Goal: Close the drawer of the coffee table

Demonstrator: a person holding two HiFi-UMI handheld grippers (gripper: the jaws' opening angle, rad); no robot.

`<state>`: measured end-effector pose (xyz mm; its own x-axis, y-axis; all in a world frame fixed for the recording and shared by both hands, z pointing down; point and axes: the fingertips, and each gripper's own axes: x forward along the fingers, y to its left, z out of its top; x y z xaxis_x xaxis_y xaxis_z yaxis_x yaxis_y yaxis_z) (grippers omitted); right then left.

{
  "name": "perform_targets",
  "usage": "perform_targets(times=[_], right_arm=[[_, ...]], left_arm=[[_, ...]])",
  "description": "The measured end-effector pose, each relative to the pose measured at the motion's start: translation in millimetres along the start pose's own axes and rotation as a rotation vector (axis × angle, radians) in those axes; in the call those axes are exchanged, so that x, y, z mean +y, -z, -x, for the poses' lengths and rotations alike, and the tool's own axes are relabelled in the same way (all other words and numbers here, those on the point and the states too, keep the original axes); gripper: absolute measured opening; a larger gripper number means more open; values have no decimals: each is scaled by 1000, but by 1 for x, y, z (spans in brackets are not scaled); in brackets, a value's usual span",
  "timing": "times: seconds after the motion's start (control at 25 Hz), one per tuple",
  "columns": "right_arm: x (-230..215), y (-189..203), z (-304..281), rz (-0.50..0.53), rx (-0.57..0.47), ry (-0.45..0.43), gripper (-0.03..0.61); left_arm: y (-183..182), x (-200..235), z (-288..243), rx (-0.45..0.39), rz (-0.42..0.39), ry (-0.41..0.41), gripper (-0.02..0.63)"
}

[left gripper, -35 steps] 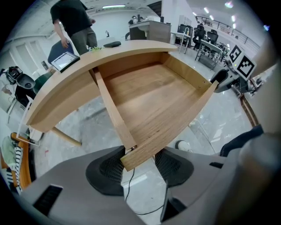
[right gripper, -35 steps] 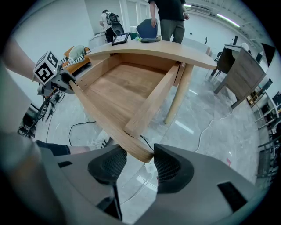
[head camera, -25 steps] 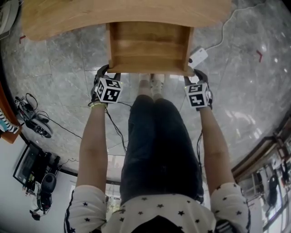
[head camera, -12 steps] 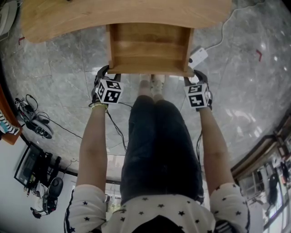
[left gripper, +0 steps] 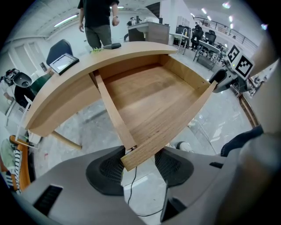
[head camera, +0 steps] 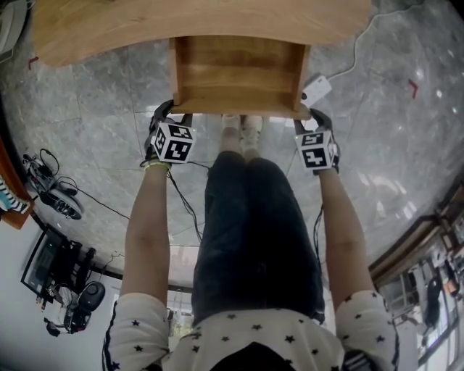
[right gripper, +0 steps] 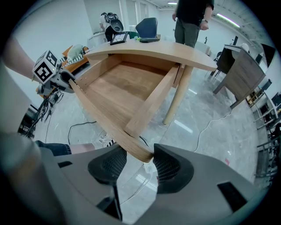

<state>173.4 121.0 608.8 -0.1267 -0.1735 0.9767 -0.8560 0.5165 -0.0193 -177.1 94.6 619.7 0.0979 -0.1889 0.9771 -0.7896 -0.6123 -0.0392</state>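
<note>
Status: drawer (head camera: 239, 76) sits well out of table (head camera: 196, 22). Left gripper (left gripper: 138, 163) and right gripper (right gripper: 139, 166) each pinch a front-panel corner, jaws narrowly apart. Symmetric hold, probably for a square push in.

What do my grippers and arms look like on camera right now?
The left gripper and right gripper have light grey moulded bodies with dark, cross-hatched oval pads. The left cube and right cube are white with black square markers. The arms are bare below short white sleeves dotted with dark stars.
</note>
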Motion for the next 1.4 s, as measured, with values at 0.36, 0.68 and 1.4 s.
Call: perform_targets(times=[0.36,0.68,1.4], right_arm=[[-3,-5,2,-9,-9,2,202],[-7,-10,1,-7,-12,4,202],[-18,-26,1,-7,-37,19,202]], left_arm=[[-7,4,1,-3,-4,-5,218],[-11,6,1,-10,-5,-5,218],[-28,19,-1,-34,-14,-15,218]])
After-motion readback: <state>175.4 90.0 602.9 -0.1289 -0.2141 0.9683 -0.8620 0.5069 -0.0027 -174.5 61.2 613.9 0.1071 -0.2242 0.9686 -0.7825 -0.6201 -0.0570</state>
